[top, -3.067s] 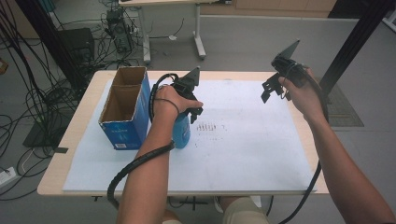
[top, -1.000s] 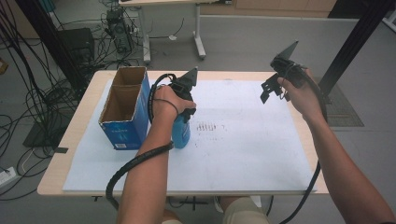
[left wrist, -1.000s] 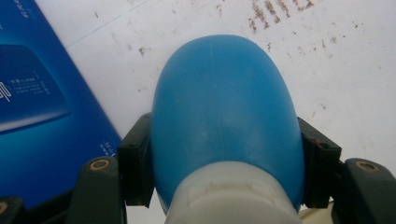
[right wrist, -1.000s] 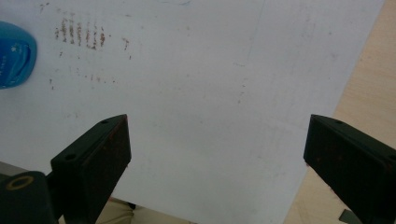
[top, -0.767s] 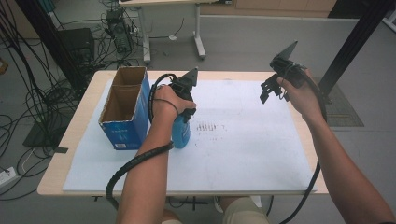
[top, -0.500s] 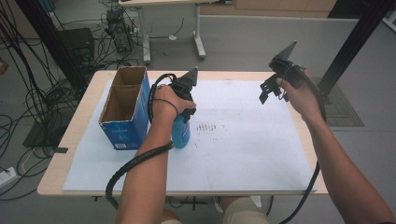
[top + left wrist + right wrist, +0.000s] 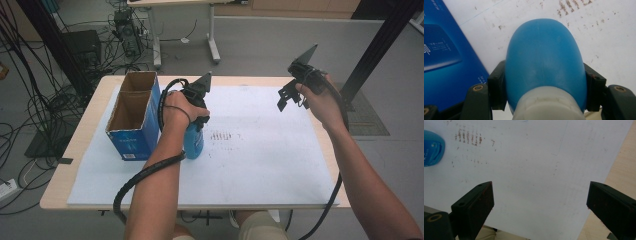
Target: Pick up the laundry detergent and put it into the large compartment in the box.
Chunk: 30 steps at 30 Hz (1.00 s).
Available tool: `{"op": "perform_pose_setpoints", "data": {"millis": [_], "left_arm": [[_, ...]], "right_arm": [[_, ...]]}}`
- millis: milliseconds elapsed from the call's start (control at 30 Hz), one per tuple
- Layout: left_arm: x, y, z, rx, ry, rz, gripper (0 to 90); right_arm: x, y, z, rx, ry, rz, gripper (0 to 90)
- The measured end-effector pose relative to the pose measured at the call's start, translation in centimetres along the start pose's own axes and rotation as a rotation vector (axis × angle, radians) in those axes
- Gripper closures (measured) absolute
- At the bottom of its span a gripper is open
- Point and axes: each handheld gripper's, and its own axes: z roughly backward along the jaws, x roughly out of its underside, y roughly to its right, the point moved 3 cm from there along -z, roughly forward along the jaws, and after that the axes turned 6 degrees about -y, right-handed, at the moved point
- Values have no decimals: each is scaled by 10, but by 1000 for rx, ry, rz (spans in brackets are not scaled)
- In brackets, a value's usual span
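Both jaws of the left gripper [image 7: 544,100] are clamped on a blue bottle [image 7: 545,65], one black pad pressed to each side of its rounded body just above the white collar [image 7: 547,103]; bottle fills the gap btwn them completely. From the high view the left hand [image 7: 181,106] holds that gripper above the bottle [image 7: 193,142], which stands upright on the white sheet [image 7: 260,165], touching or just beside the blue cardboard box [image 7: 131,125] at the table's left; can't tell which. Box is open at the top w/ a divider making two compartments, both look brown inside, contents not visible. In the left gripper view the box's blue printed side [image 7: 446,57] sits right next to the bottle. Rows of small brown marks [image 7: 222,136] lie on the sheet just right of the bottle. Right gripper [image 7: 539,202] has its jaws wide apart, nothing btwn them, looking down on bare white sheet w/ the wooden table edge [image 7: 621,175] at the side and a bit of the bottle [image 7: 432,147] at far left. High view: right hand [image 7: 320,97] holds it raised over the table's far right corner, well apart from bottle and box.
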Motion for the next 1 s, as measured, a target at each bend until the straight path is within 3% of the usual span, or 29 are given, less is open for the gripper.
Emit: {"op": "perform_pose_setpoints", "data": {"millis": [1000], "left_arm": [[1,-1,0,3,9,2,371]], "right_arm": [[-1,-2,-1,9,-2,2,75]]}}
